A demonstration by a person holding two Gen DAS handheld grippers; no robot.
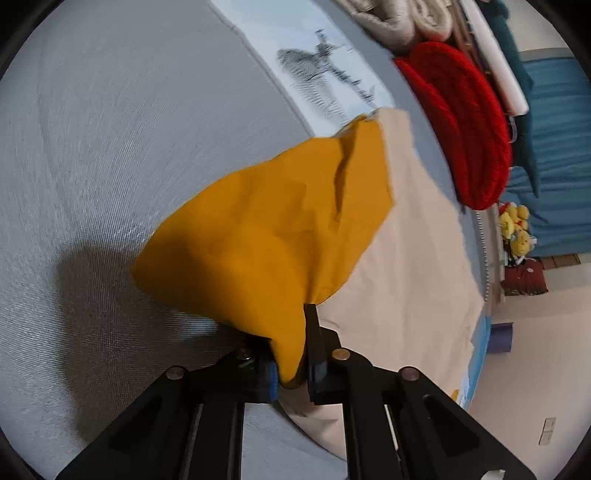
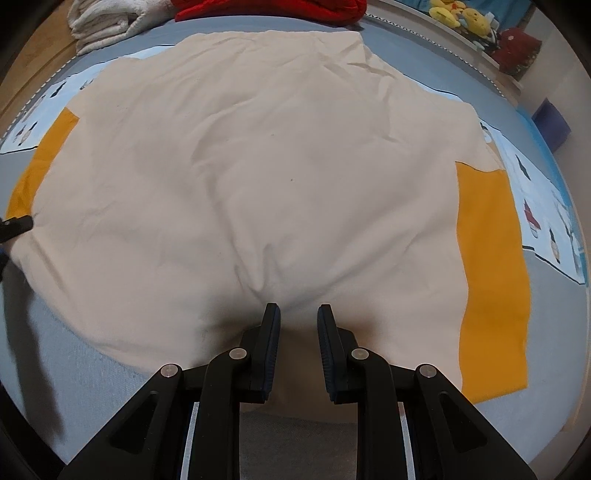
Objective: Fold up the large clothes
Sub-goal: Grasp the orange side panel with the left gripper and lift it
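Note:
A large cream shirt (image 2: 258, 166) with mustard-yellow sleeves lies spread flat on the grey bed (image 2: 110, 376). My left gripper (image 1: 288, 332) is shut on the left yellow sleeve (image 1: 266, 229), which bunches up and drapes over its left finger; the cream body (image 1: 406, 266) lies beside it. That gripper's black tip (image 2: 14, 223) shows at the left edge of the right wrist view. My right gripper (image 2: 298, 306) stands with its jaws slightly apart, tips down on the shirt's middle near the close hem, where the cloth puckers. The right sleeve (image 2: 491, 258) lies flat.
A red knitted item (image 2: 266, 9) and folded white towels (image 2: 103, 22) sit at the bed's far side. Yellow plush toys (image 2: 458, 16) line a ledge beyond. A light-blue printed band (image 2: 546, 206) runs under the shirt. A purple box (image 2: 552, 123) stands on the floor.

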